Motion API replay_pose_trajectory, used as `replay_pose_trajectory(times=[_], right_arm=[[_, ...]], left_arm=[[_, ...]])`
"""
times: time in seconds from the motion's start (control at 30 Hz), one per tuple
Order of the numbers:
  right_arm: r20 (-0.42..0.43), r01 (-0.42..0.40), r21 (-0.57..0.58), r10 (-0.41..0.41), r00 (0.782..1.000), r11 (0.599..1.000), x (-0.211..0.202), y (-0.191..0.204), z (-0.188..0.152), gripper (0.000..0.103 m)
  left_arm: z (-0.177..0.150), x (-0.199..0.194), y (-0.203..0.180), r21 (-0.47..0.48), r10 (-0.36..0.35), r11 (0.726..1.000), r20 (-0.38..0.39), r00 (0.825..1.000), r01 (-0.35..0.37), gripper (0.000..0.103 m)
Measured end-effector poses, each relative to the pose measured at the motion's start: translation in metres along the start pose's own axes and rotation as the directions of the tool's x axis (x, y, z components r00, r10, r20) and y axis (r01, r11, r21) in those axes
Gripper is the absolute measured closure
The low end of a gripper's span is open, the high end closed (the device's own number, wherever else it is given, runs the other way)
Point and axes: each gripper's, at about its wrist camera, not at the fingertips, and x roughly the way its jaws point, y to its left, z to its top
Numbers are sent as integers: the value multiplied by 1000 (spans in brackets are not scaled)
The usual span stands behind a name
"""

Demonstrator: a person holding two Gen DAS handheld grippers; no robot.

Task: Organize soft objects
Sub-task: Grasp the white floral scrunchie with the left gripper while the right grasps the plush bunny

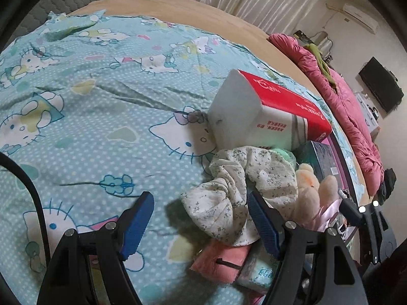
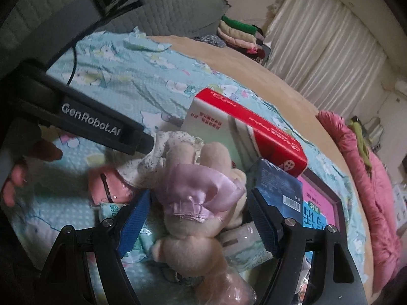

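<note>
On the Hello Kitty bedsheet [image 1: 101,101] lies a heap of soft things. A white floral cloth [image 1: 229,193] sits just ahead of my left gripper [image 1: 199,200], which is open; the right finger's tip overlaps the cloth's edge. A beige plush toy [image 2: 193,233] in a lavender satin dress [image 2: 198,188] lies between the fingers of my right gripper [image 2: 198,198]. Its blue pads [image 2: 134,218] stand close on both sides of the plush, and I see no squeeze. The same plush toy [image 1: 313,193] appears at the right of the left wrist view.
A red and white carton [image 1: 267,111] leans behind the heap. A pink pouch [image 1: 218,259] and a tissue pack [image 1: 257,272] lie under the cloth. A blue box [image 2: 277,185] and pink book [image 2: 320,208] are right of the plush. A pink quilt [image 1: 343,106] edges the bed.
</note>
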Motion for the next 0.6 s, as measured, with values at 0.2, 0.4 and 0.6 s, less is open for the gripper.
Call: replay_pose_trajectory(times=[0.2,0.4,0.6], right_arm=[[-6,-22,52,22,1000,998,4,-9,0,49],[35,-88,96,85,996,991,-6,-18,6,56],[59,-157,178,149,987,971,-10,-32,13,56]], left_arm=[[2,5,-1,9,-5,1000,-4,1000,5,36],[2,17,-9,67,3,998,-41,999,-1,77],[2,11,-8,60,-43,997,-25,999,44,89]])
